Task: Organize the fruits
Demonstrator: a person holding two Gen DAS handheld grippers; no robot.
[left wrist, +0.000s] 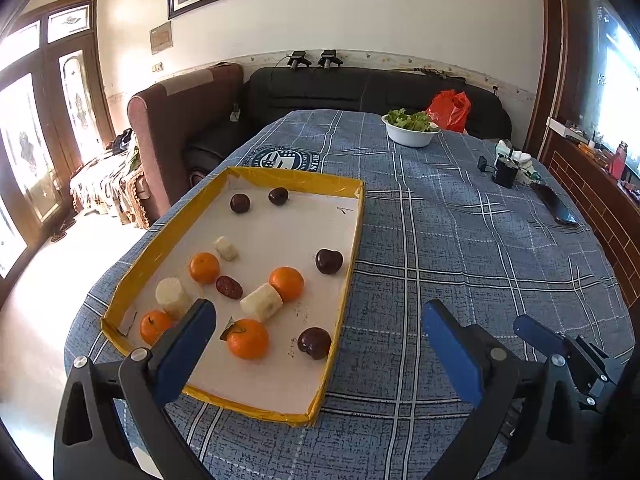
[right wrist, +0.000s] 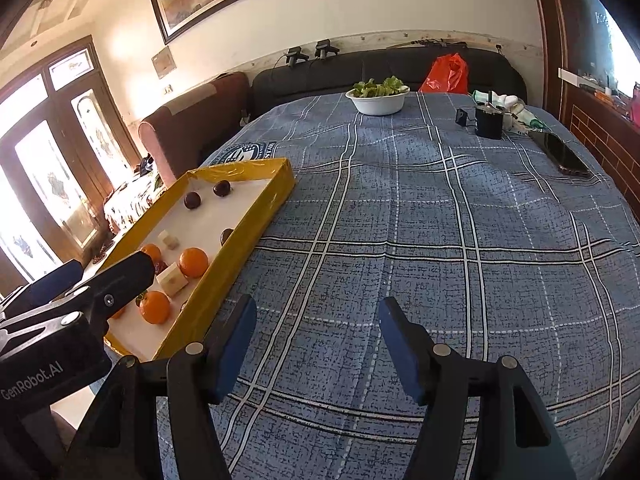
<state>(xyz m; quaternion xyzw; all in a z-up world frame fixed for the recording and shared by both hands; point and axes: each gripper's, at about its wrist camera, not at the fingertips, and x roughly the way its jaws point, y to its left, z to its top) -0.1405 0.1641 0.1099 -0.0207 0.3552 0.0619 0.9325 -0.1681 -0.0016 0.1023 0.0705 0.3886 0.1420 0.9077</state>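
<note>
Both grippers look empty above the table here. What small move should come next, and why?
Probably lower the left gripper onto the nearest orange in the yellow-rimmed tray. Its jaws are open and empty, and that orange lies just ahead between them, apart from the dark plum. The right gripper, also open, faces only bare tablecloth, so it seems worse placed.

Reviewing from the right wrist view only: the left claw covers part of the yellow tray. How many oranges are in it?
Observer: Four oranges lie in the tray.
Reviewer: Is anything hidden behind the tray's near wall?
Observer: Yes, a dark plum sits close to the right wall, near the front corner.
Reviewer: Is the left claw holding anything?
Observer: No. The left claw is wide open and empty, over the tray's near end.
</note>
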